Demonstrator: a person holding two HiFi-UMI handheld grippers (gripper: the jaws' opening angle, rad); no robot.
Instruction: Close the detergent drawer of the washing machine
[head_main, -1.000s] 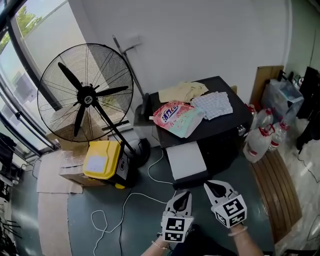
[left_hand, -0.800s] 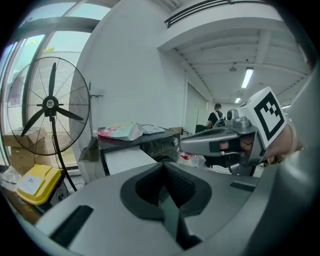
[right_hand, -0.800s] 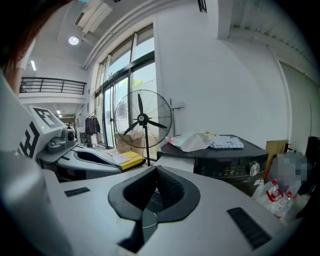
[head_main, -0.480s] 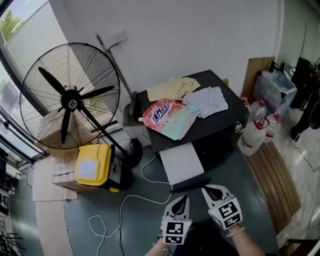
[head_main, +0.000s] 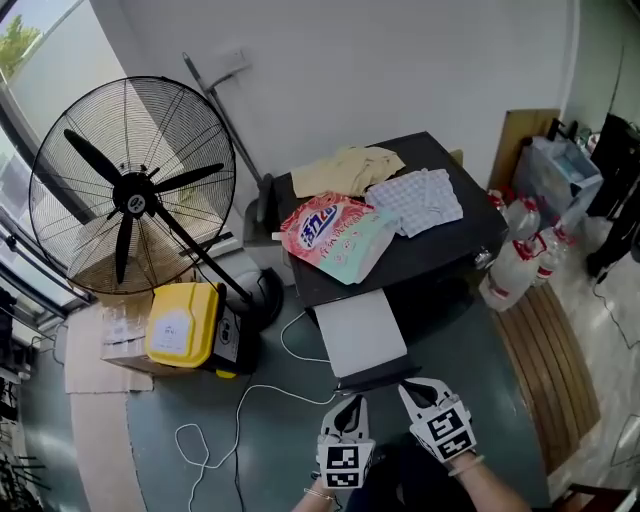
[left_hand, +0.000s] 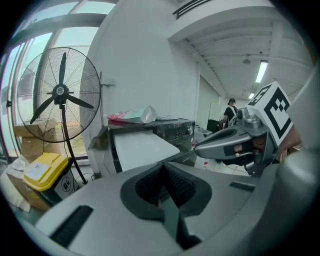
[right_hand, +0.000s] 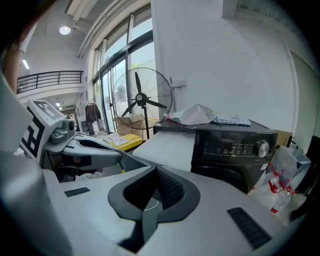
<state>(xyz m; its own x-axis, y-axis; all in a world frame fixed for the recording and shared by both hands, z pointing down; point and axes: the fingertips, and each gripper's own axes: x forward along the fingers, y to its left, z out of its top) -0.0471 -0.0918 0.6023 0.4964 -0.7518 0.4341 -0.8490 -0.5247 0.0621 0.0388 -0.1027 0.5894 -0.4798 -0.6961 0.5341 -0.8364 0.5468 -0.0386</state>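
The washing machine (head_main: 440, 250) sits at twelve o'clock from the person, a black box against the white wall. On its top lie a pink detergent bag (head_main: 335, 232), a yellowish cloth (head_main: 345, 170) and a checked cloth (head_main: 420, 200).

Out of the machine's front, toward six o'clock, juts the detergent drawer (head_main: 360, 335). It is a pale flat slab pulled well out, with its dark front edge nearest the person.

The left gripper (head_main: 351, 403) and the right gripper (head_main: 410, 388) hang low, side by side, just short of that front edge. Both point at it, and neither touches it as far as I can see. Each gripper's own view shows its jaws pressed together with nothing between them.

At ten o'clock stands a big fan (head_main: 125, 190), with a yellow box (head_main: 180, 325) at its foot. A white cable (head_main: 250, 400) loops across the floor at eight o'clock. Some water bottles (head_main: 515, 265) cluster at two o'clock.

As I judge it, nothing of the closing is done yet. The drawer is out at what looks like full reach, and the grippers are only lined up in front of it. What remains is to bring a gripper against the front edge and push the drawer straight in toward twelve o'clock until it sits flush.
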